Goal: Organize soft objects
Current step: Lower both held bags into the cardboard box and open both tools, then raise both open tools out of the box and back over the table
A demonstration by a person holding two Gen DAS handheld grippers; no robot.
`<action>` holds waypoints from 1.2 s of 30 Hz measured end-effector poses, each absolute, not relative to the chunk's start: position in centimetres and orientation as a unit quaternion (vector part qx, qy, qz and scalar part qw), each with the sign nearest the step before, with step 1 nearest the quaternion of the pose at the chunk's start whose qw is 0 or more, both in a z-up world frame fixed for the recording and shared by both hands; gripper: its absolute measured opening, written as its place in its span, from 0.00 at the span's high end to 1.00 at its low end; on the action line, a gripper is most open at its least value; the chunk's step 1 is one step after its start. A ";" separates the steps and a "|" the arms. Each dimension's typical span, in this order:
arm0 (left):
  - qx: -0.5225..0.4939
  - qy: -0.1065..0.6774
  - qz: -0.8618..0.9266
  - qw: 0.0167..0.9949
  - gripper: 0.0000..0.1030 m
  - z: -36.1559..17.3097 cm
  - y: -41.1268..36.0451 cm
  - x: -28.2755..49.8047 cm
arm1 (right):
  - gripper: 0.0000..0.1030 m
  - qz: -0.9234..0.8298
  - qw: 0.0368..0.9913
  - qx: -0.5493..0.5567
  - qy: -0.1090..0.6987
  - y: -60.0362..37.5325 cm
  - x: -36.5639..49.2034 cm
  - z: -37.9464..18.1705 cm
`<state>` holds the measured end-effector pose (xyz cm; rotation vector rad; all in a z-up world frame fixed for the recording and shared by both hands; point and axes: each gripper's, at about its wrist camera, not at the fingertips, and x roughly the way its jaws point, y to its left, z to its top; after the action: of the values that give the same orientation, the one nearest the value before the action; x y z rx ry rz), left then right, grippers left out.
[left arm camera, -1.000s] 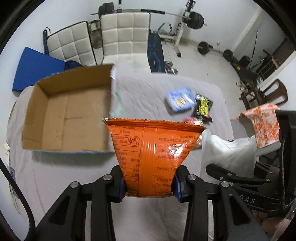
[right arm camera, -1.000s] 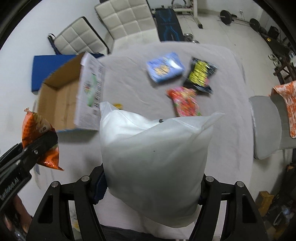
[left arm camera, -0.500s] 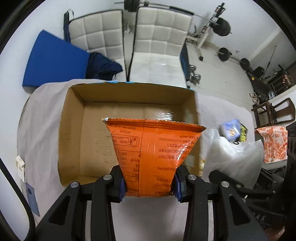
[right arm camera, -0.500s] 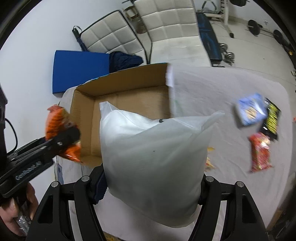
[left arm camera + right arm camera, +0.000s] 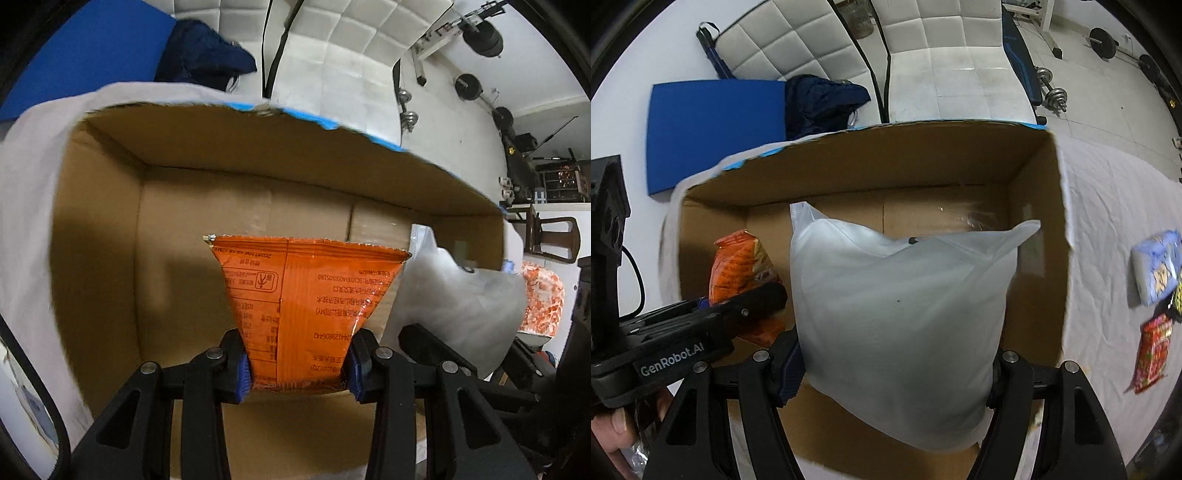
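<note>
My left gripper (image 5: 297,369) is shut on an orange snack bag (image 5: 306,302) and holds it over the inside of an open cardboard box (image 5: 177,229). My right gripper (image 5: 895,373) is shut on a white pillow-like bag (image 5: 901,321) and holds it over the same box (image 5: 960,166), to the right of the left gripper (image 5: 701,332). The orange bag also shows in the right wrist view (image 5: 742,269), and the white bag shows in the left wrist view (image 5: 458,299). The box floor that I can see is bare.
The box stands on a white-clothed table (image 5: 1108,206). A blue packet (image 5: 1156,266), a red packet (image 5: 1152,354) and a black-and-yellow packet lie on the cloth at the right. White padded chairs (image 5: 942,62), a blue mat (image 5: 713,125) and gym weights stand behind.
Both grippers have moved left and forward from above the table to over the box, carrying their bags. The box now fills both views; the loose packets have slid to the right edge.
</note>
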<state>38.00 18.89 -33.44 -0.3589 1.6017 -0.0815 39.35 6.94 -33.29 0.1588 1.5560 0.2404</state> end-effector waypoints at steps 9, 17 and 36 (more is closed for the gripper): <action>-0.157 0.739 -0.066 0.652 0.64 -37.1 19.0 40.7 | 0.26 0.096 0.695 0.056 0.710 7.5 41.7 -36.7; -0.155 0.749 -0.058 0.641 0.61 -37.6 19.2 41.1 | 0.25 0.099 0.688 0.051 0.717 7.4 42.7 -37.7; -0.103 0.669 -0.010 0.736 0.08 -29.3 20.7 36.2 | 0.03 0.075 0.701 0.009 0.709 7.3 37.9 -34.2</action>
<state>36.24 20.74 -29.33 -0.2252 1.4710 -0.0211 37.90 7.28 -34.19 0.0210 1.5786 0.1659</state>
